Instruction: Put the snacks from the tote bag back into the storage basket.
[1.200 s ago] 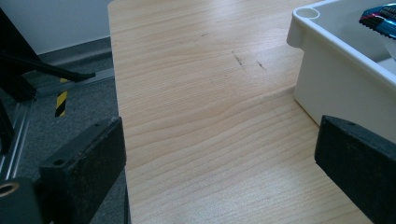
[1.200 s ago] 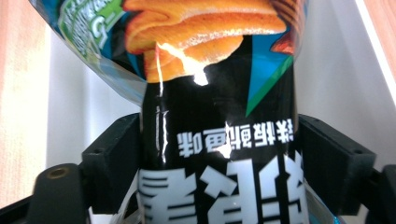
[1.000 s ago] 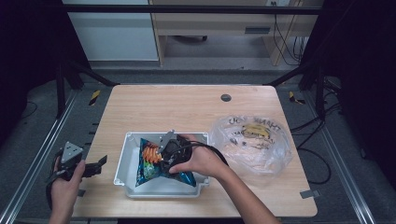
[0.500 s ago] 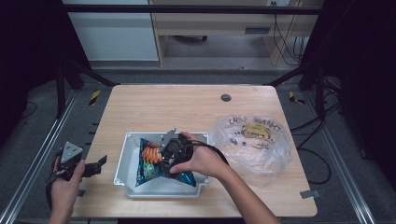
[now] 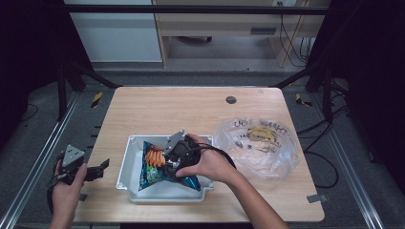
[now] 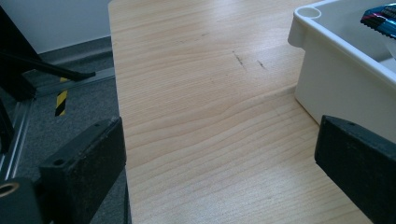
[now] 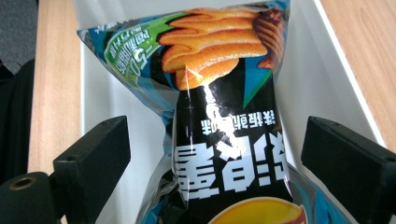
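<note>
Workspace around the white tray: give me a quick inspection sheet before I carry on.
Surface: light wooden table, dark round grommet near far edge.
Job's things: blue-and-black crisp bag lying in the white plastic tray.
Clutter: clear plastic bag holding yellow items, right of the tray.
Grippers: right gripper jaws just opened, astride the bag, pads clear; left gripper open beside the tray.
Cables: black cable trails from right gripper; more on the floor at right.
Surroundings: black frame, pale cabinet behind.
</note>
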Motion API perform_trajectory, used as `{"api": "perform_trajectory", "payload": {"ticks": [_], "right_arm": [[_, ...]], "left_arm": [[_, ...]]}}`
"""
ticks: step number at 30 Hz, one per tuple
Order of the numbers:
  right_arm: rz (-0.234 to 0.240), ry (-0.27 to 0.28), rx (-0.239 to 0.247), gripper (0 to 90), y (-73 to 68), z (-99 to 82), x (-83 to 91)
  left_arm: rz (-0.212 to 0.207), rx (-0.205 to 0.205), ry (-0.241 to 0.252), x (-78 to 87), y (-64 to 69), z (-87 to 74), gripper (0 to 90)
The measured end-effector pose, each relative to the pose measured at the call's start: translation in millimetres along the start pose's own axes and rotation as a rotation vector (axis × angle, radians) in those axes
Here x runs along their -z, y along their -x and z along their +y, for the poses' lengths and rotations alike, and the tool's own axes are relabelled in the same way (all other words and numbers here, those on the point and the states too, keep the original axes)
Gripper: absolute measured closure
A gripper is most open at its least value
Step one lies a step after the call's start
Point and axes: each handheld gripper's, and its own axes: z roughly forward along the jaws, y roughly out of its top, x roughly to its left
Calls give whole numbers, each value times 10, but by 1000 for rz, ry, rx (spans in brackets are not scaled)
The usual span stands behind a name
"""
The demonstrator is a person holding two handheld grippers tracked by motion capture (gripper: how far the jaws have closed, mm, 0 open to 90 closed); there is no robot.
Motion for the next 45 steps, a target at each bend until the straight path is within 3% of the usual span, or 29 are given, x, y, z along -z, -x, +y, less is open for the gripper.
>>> {"api": "perform_trajectory", "payload": {"ticks": [29, 45], "right_arm": [[-21, 83, -61, 70, -14, -16, 297], [-67, 141, -107, 65, 27, -48, 452]], "left_arm": [[3, -2, -4, -1, 0, -2, 20], [4, -2, -3, -3, 1, -1, 20]]}}
